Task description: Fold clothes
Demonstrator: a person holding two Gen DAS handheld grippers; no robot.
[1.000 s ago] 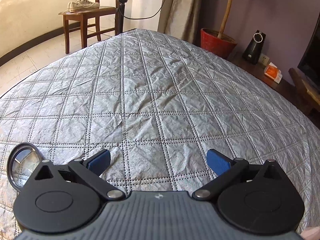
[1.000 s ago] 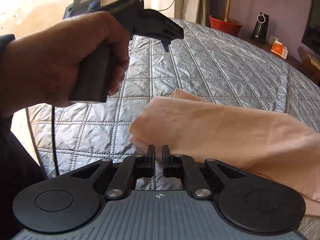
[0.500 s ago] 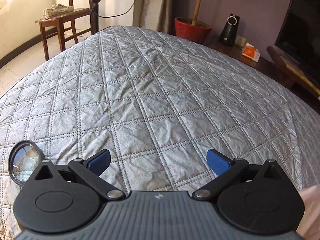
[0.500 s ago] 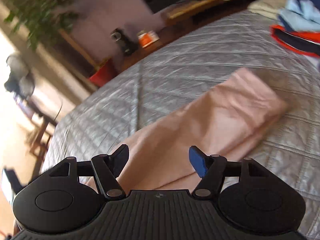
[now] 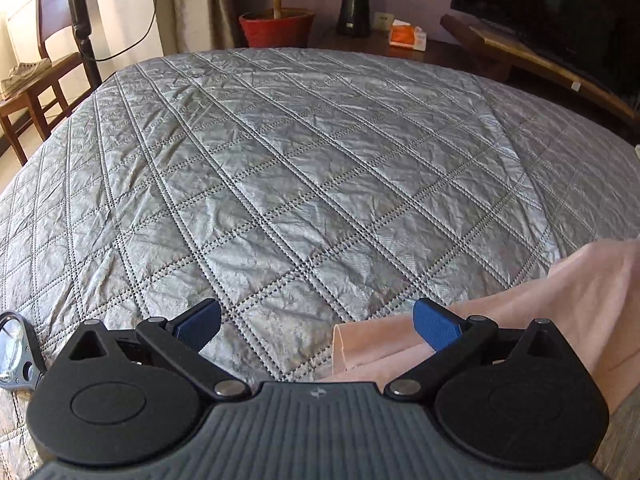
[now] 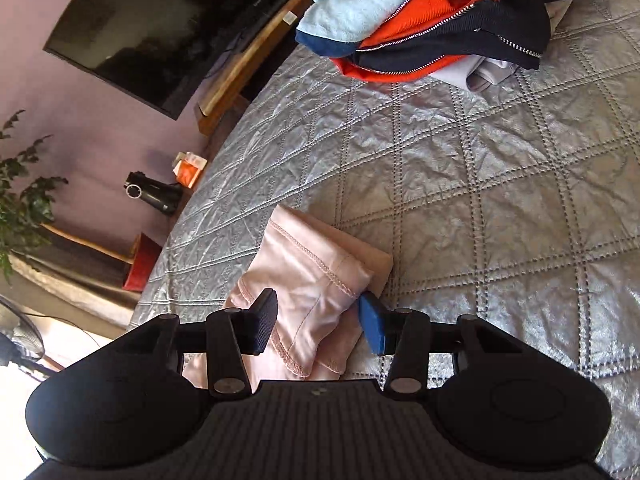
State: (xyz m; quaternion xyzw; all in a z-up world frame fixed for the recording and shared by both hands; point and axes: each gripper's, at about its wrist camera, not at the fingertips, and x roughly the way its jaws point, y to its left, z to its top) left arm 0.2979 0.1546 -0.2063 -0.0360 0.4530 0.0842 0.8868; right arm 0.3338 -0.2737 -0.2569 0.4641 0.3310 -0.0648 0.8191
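A pale pink garment (image 6: 308, 280) lies folded into a narrow strip on the grey quilted bedspread (image 6: 480, 200). My right gripper (image 6: 318, 326) is open, its jaws on either side of the strip's near end, low over the cloth. In the left wrist view the same pink garment (image 5: 540, 312) lies at the lower right, one corner reaching between the fingers. My left gripper (image 5: 318, 322) is open wide just above the bedspread (image 5: 300, 180), holding nothing.
A pile of clothes (image 6: 432, 16), light blue, orange and navy, sits at the far end of the bed. Beyond the bed are a TV (image 6: 168, 28), a wooden shelf, a red plant pot (image 5: 276, 30), an orange box (image 5: 406, 36) and a chair with shoes (image 5: 28, 84).
My right gripper let go of the pink cloth, opened and swung round to the strip's end. My left gripper turned right, bringing the pink garment into its view.
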